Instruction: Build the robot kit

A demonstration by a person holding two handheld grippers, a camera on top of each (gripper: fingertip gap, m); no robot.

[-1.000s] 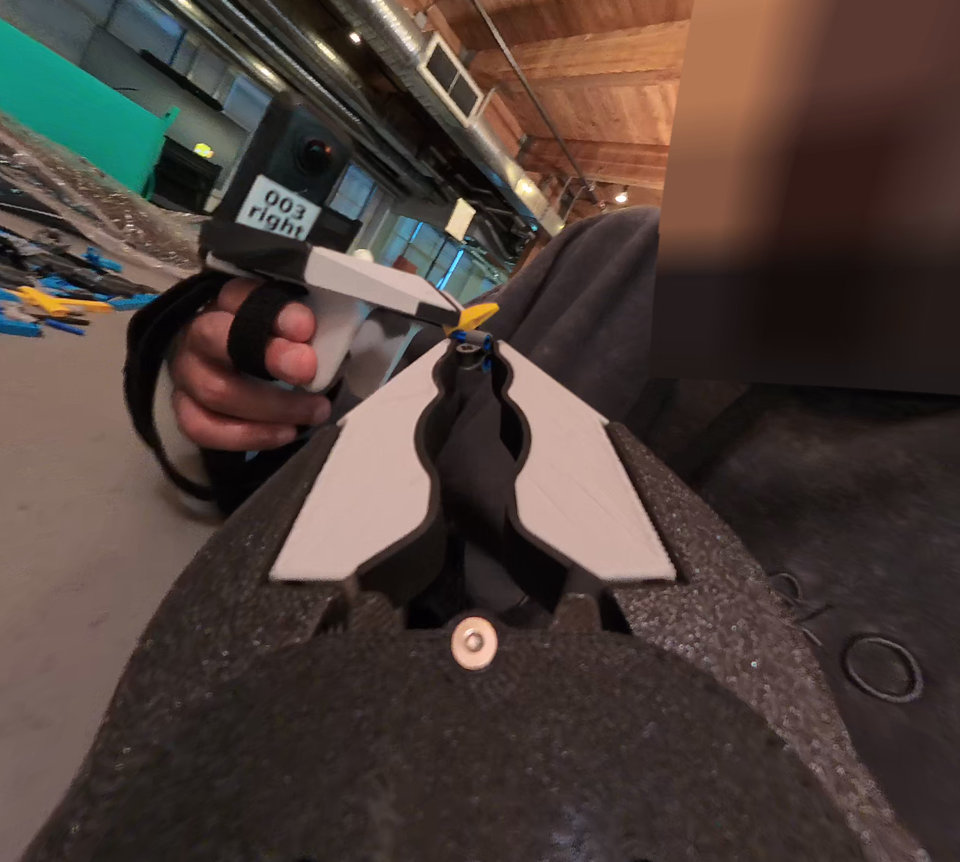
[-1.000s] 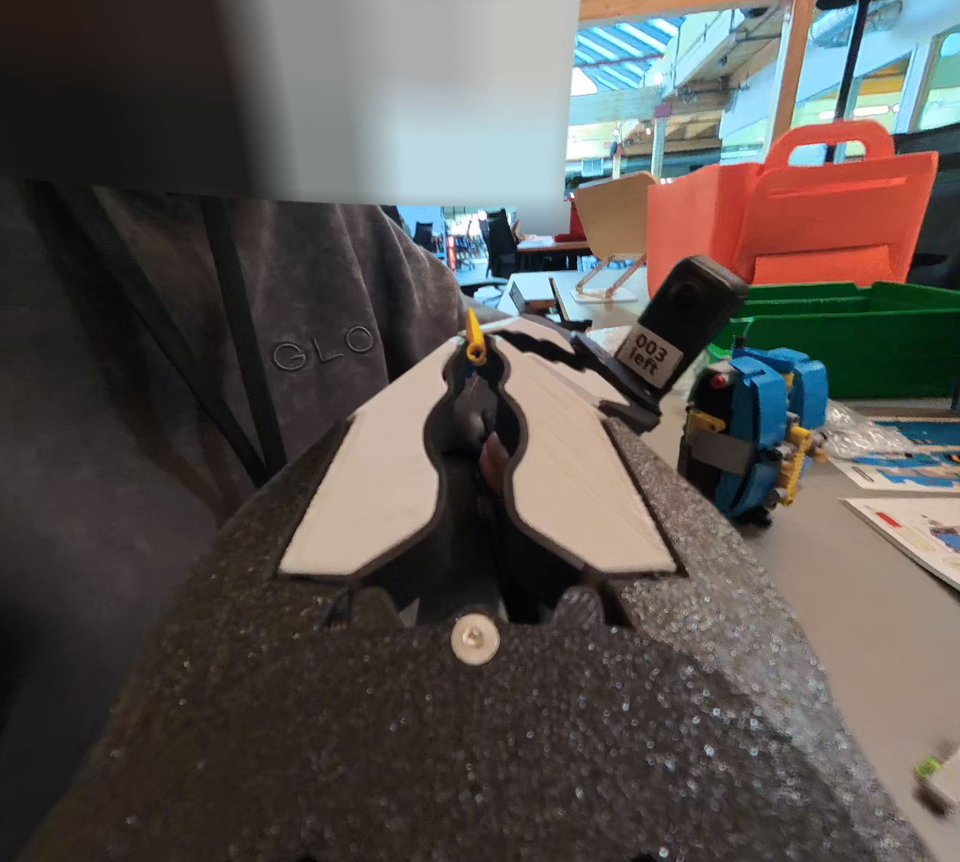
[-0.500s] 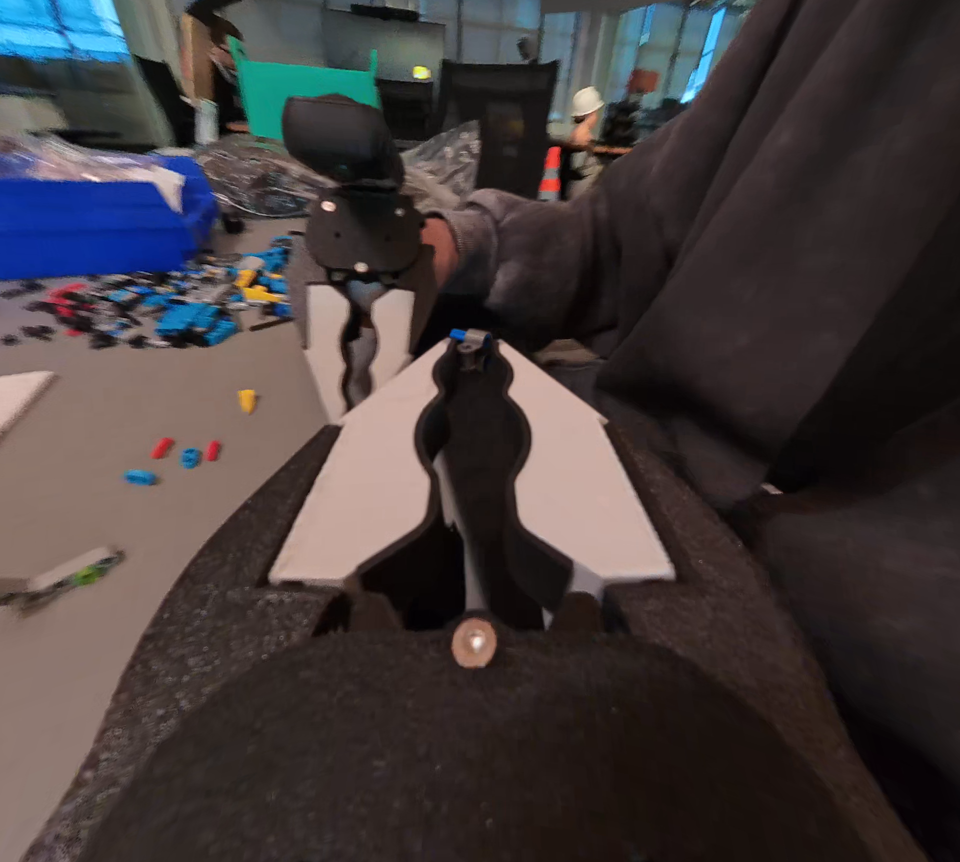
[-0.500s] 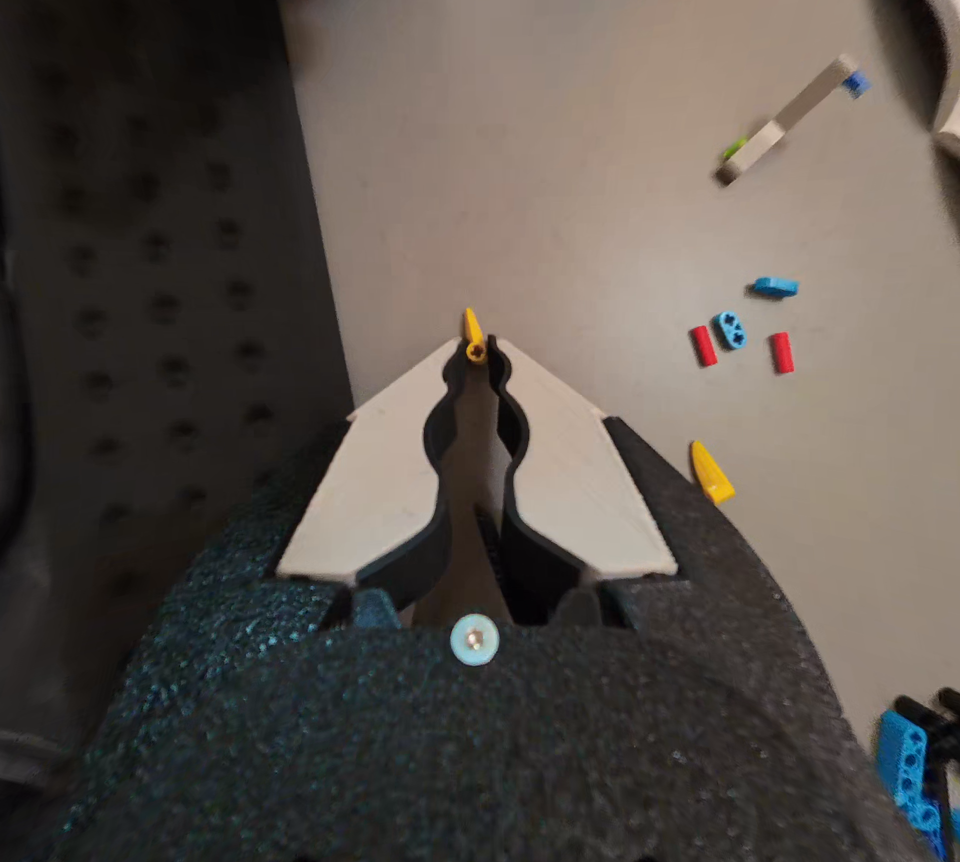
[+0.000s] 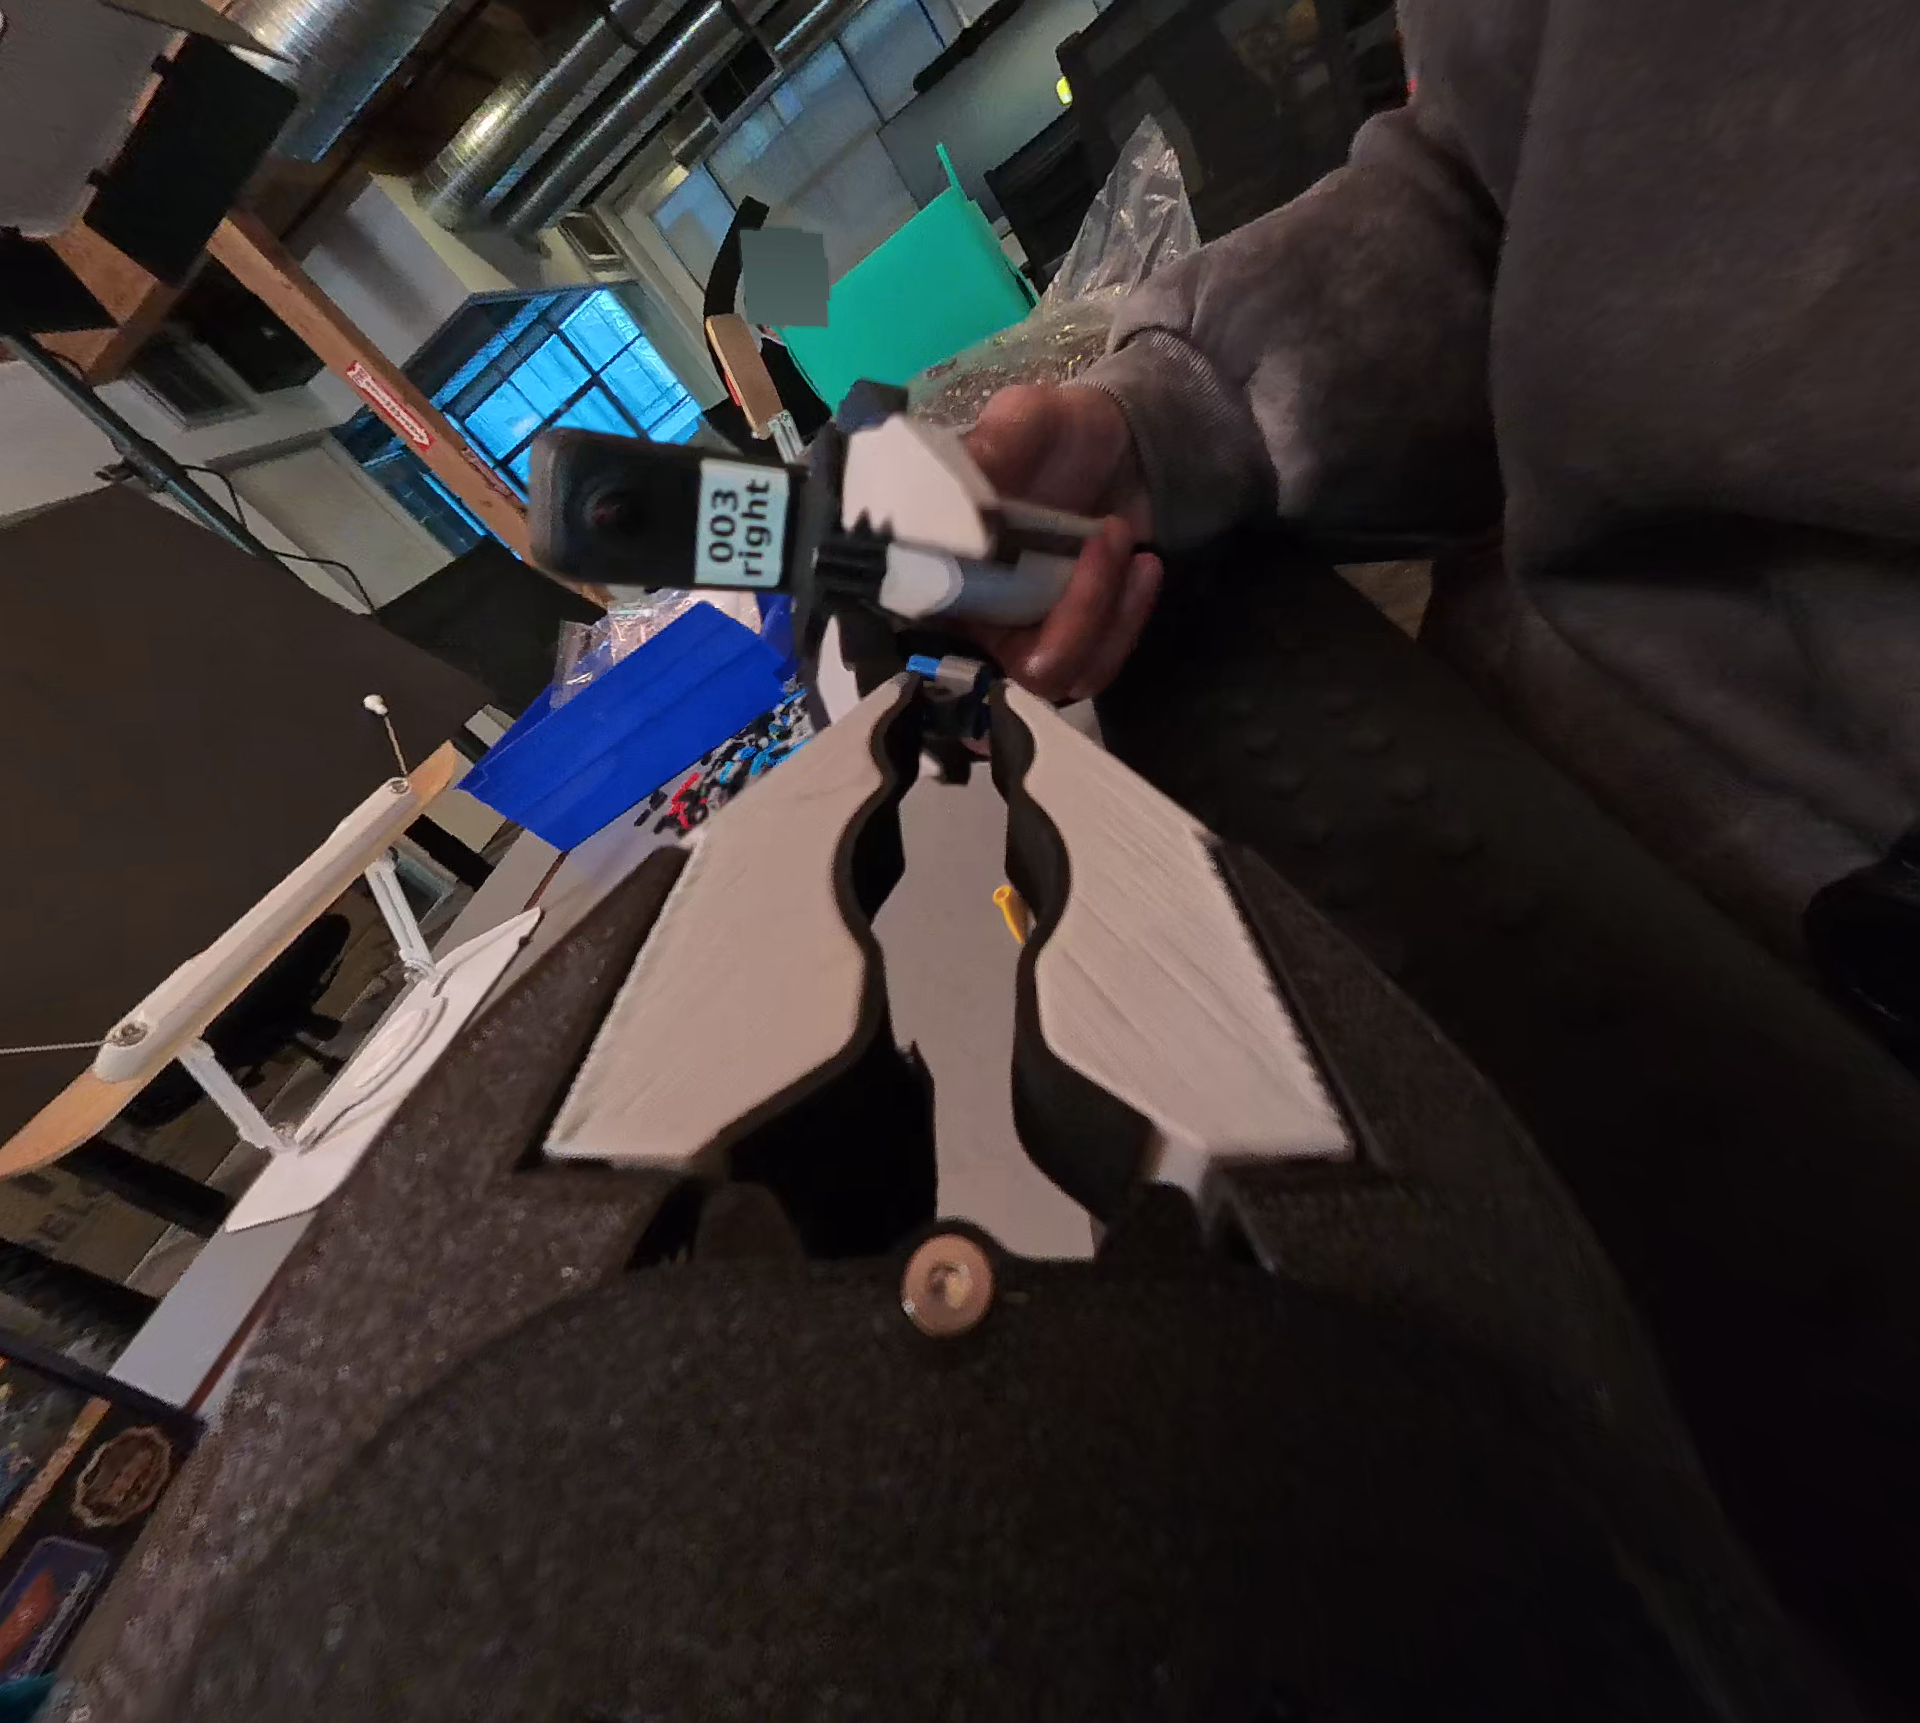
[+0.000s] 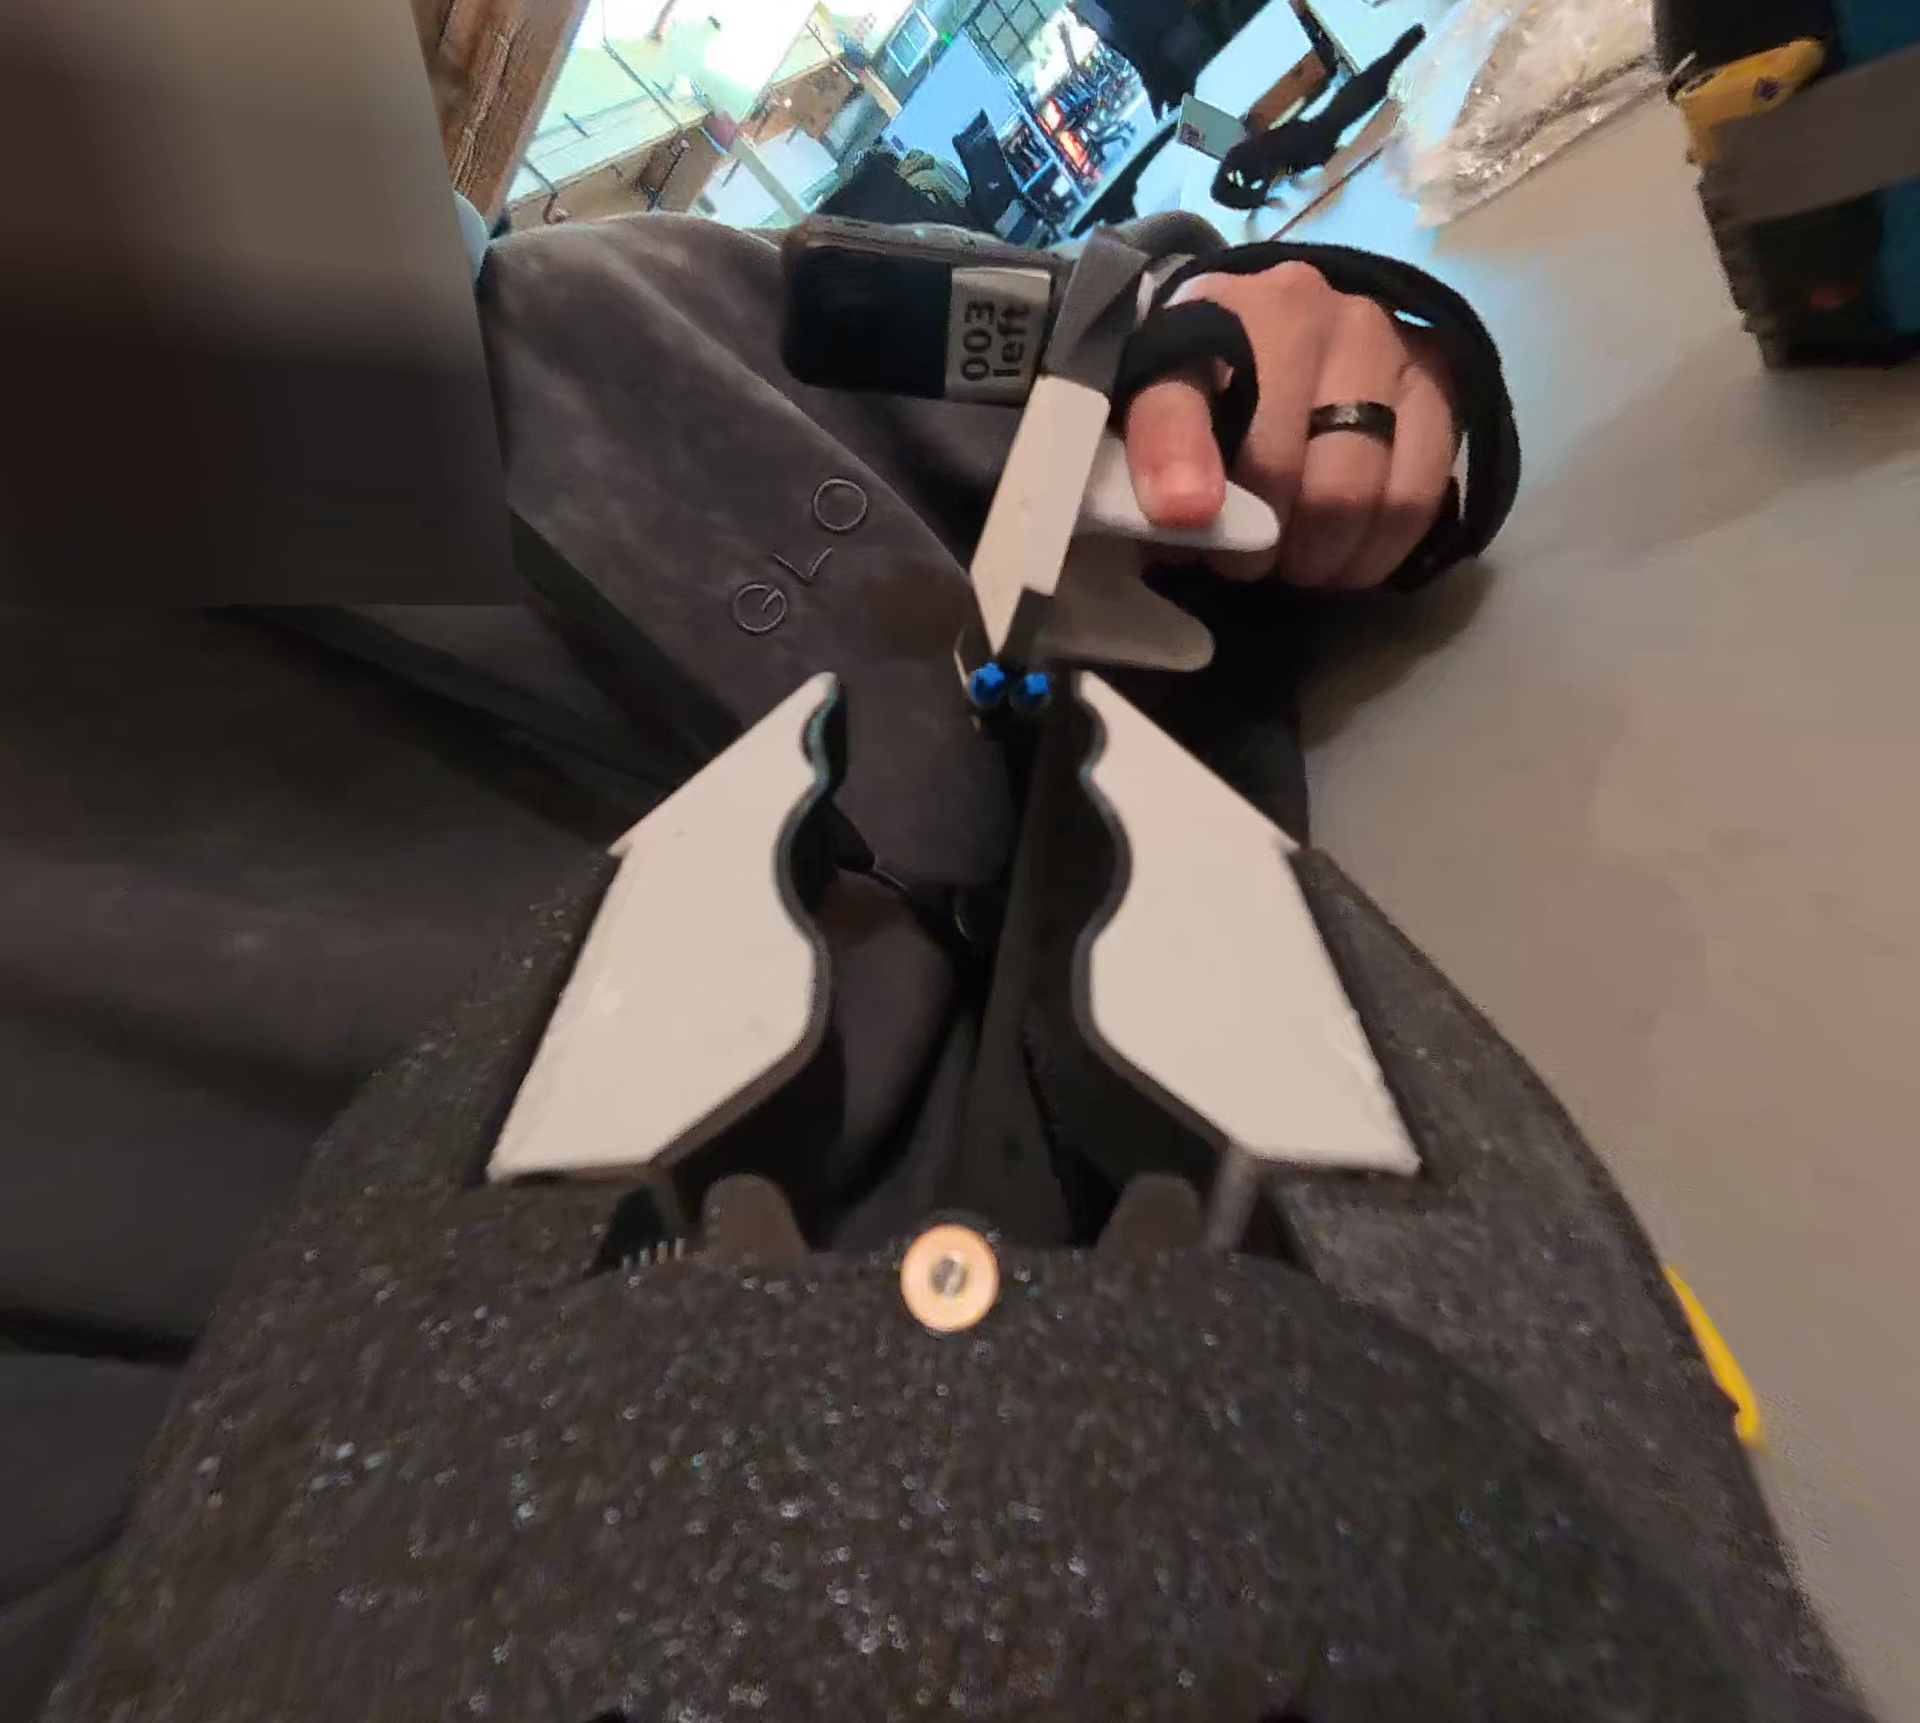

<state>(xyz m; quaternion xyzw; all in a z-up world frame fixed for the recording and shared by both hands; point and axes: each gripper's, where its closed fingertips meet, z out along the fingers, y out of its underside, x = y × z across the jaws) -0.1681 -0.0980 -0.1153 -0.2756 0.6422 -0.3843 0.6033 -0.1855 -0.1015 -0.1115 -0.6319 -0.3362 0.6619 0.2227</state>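
Left claw [image 5: 948,697] pinches blue piece [image 5: 940,671] (right claw [image 6: 956,697] gapes).

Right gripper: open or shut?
Open. The right gripper shows a wide gap between its fingertips, with nothing held; the small blue piece sits in the left gripper.

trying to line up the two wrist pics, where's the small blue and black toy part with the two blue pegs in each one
Left wrist view: the small blue and black toy part sits just above centre, pinched at the tips of the left gripper.
Right wrist view: the same part shows just above centre, at the tip of the left gripper, ahead of the open right gripper.
Shared landmark: the person's dark grey sweatshirt.
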